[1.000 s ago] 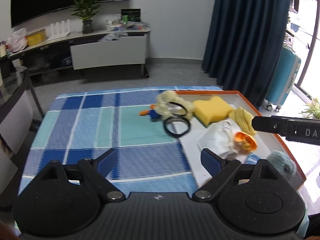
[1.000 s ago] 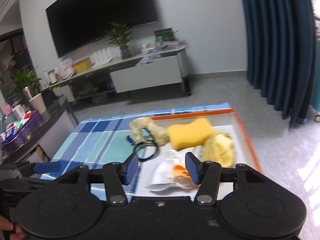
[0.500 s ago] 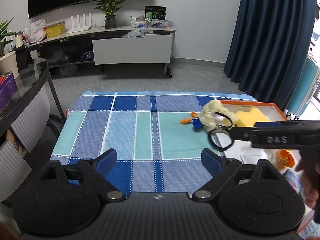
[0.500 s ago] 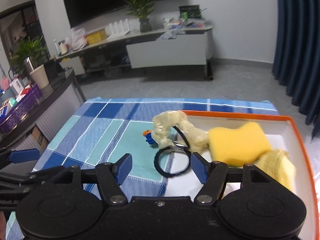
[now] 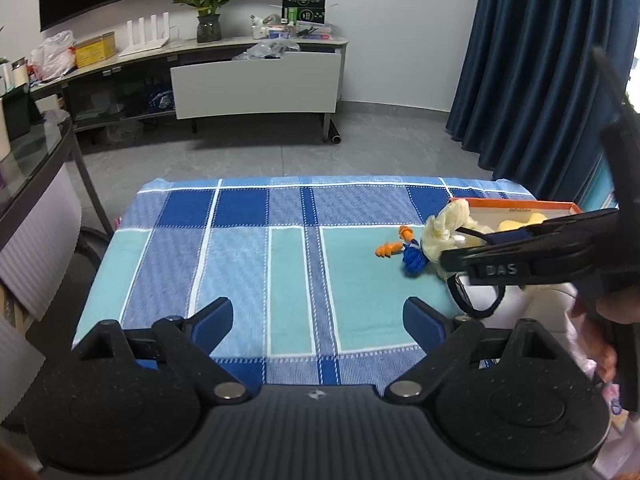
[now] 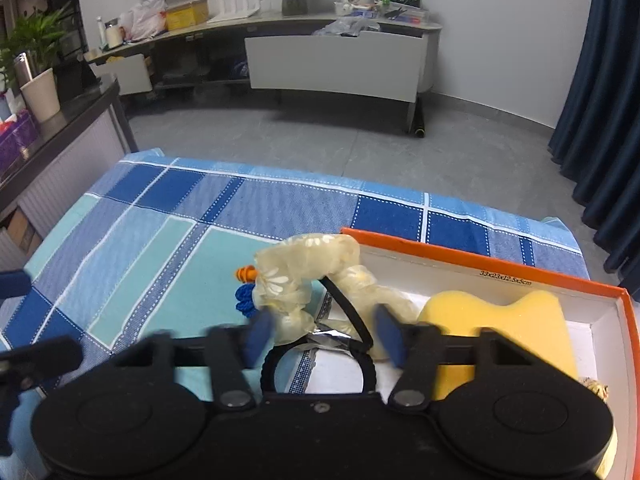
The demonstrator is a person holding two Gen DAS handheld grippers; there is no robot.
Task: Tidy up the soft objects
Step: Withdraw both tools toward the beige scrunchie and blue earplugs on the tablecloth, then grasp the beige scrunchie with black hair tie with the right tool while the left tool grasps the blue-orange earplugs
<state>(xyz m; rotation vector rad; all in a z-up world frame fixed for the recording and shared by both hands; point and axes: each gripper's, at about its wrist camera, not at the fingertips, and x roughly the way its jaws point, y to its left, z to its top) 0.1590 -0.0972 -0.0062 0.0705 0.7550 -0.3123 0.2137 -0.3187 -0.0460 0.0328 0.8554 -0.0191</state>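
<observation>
Right gripper is closing in, jaws narrowing around the pale scrunchie draped over the orange box rim, not pinching yet; aim for the thick fold, clear of the black hairband. Left gripper hangs open above the checked surface

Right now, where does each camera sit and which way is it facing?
Left wrist: on the left gripper, tilted down over the plaid cloth; its open blue fingers show, the right gripper crossing in from the right.
Right wrist: on the right gripper, tilted down at the scrunchie and black band at the orange box; its jaws, just closing, straddle both without pressing.
Shared: cloth, scrunchie, band, sponge, box, TV bench.
</observation>
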